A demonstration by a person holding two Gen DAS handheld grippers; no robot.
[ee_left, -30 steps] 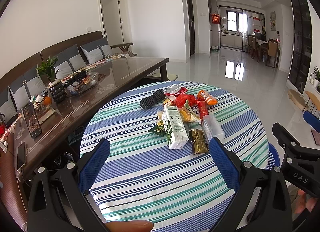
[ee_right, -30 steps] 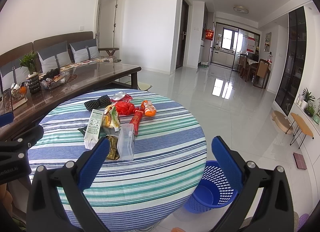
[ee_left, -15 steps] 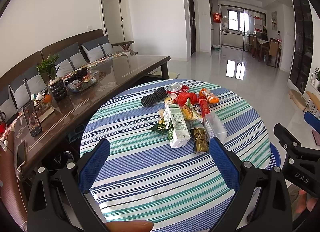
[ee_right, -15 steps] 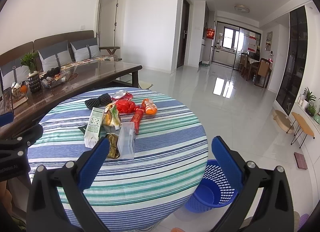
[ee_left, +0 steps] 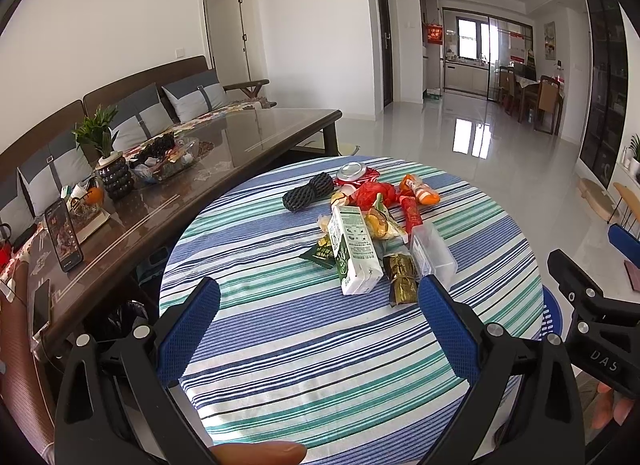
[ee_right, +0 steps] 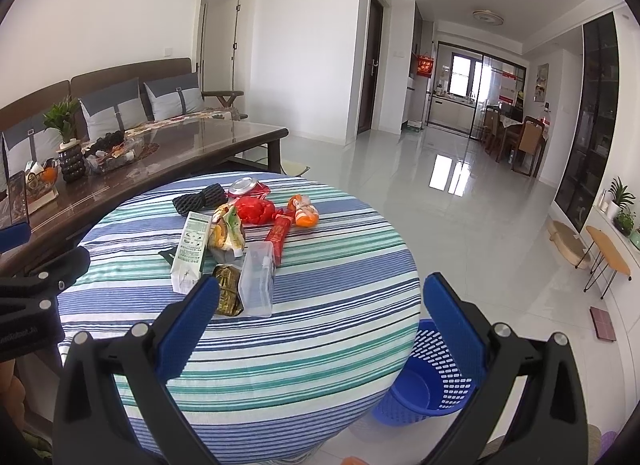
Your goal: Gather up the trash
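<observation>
in the left claw's view, the trash sits in a pile near the far middle of the round table with the striped cloth. the milk box lies on its side at the front of the pile. it looks light and a bit stiff, so a pinch across its narrow sides should work. the gold wrapper beside it looks thin and crinkly, and may slip. the clear plastic box looks hard and smooth. the left claw is wide open and holds nothing. it hangs over the near part of the table, touching no trash.

in the right claw's view, the red bag and the orange wrapper lie further back and look soft and squishy. the blue basket stands on the floor, just beside the table. the right claw is wide open too, and empty.
</observation>
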